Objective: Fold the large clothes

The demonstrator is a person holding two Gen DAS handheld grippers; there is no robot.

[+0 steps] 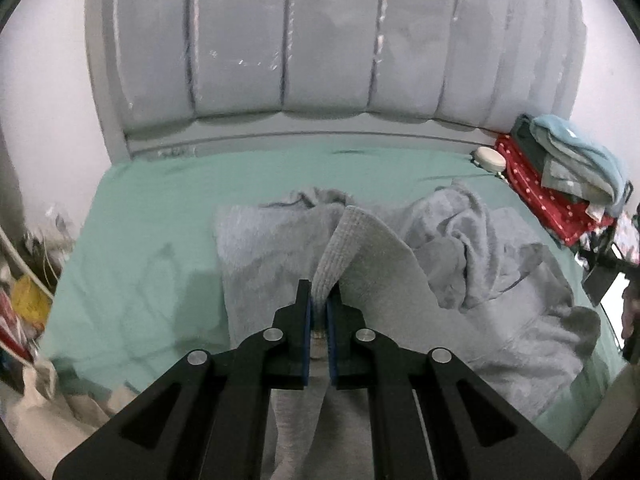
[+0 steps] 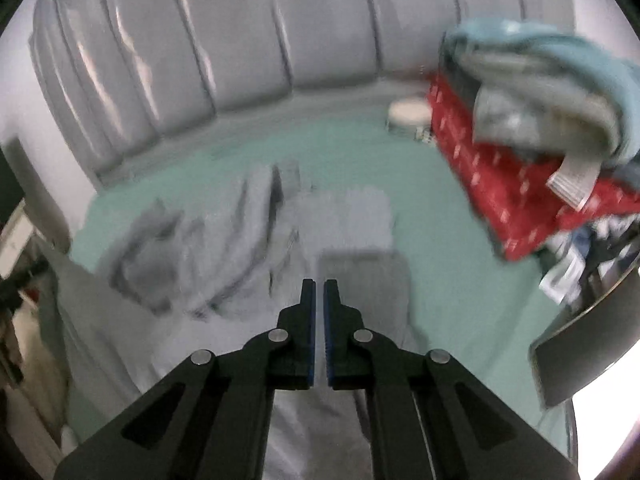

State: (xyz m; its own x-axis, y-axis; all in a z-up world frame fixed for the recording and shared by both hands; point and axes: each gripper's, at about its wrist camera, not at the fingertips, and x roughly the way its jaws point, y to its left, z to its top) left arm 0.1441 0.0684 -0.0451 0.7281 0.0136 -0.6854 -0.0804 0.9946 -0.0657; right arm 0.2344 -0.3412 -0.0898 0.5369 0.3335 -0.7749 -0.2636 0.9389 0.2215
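Pinching a ribbed edge of the fluffy grey fleece garment (image 1: 500, 280), the left tongs (image 1: 319, 300) lift it off the mint-green bed (image 1: 160, 208), while the right tongs (image 2: 319, 292) hover clenched and empty above it.

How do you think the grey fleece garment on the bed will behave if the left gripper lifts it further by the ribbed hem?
The grey fleece garment will probably sag: it lies crumpled in soft folds on the green sheet. The ribbed hem pinched in the left gripper already bends into a curve. Its thick pile suggests some weight and little slipping.

A green-sheeted bed (image 1: 152, 216) carries a rumpled grey garment (image 1: 500, 280), a red-bottomed clothes pile (image 1: 560, 184) and a white disc (image 1: 489, 157).
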